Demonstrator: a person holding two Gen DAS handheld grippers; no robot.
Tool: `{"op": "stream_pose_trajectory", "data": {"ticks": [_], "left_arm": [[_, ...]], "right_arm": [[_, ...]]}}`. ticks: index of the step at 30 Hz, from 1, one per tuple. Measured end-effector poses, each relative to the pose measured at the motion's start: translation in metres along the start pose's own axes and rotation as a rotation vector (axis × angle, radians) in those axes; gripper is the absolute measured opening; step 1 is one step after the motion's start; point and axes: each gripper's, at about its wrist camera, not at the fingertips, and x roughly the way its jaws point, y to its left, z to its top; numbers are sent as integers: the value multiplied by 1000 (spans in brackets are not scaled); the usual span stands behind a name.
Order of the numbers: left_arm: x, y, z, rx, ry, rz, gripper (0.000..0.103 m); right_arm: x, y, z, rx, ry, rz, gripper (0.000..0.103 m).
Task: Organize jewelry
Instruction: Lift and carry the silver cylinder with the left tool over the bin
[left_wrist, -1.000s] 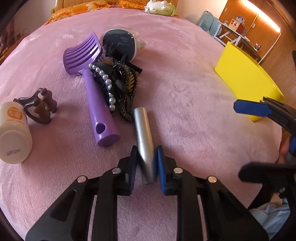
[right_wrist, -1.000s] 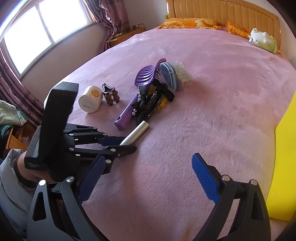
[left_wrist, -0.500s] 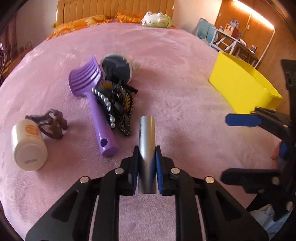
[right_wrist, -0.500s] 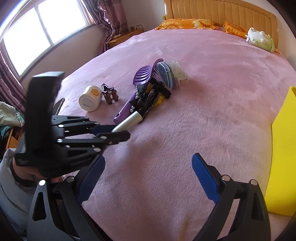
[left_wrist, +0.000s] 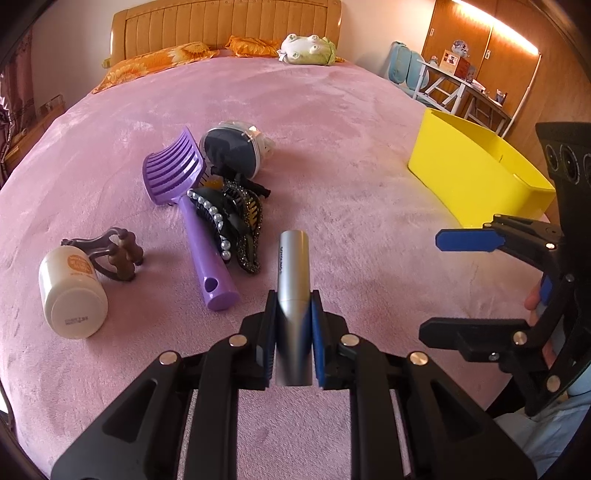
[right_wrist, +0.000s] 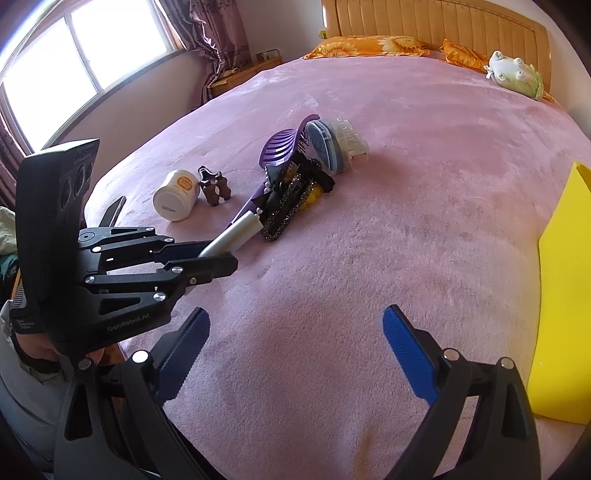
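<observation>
Up close, we see the left gripper (left_wrist: 293, 328) pinching a silver tube (left_wrist: 293, 273); its rear end is hidden between the pads. Its long axis runs forward along the fingers, above the pink blanket (left_wrist: 351, 155). Our right gripper (right_wrist: 295, 354) hangs spread, holding nothing.

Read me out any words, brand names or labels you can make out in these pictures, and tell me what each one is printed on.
"GenRobot.AI": on the black body of the left gripper.
Silver tube: dark print along its side, too blurred to read.
White jar: orange label and small print on its base, both too small to read.
</observation>
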Motion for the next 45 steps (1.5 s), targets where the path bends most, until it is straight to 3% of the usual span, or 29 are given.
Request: {"op": "stream_pose_trajectory", "data": {"ticks": [9,14,20,26,34,45], "left_arm": [[-13,-17,16,38,-36,12,17],[-26,-42,45,99,-81,21,17],[-33,-98,92,206,-149,-4,17],[-15,-160,117,292,-154,-82,17],[14,-223,147,411,-91,-137,17],[62,-281,176,505,41,-179,17]], "right_arm": [[-14,-7,1,5,-38,3,96],[-51,-19,11,2,-150,-16,96],[-116,-65,19,36,-294,-89,96],[-161,-126,8,113,-352,-176,96],[-177,-183,-8,174,-303,-268,96],[-178,-249,-14,262,-147,-326,96]]}}
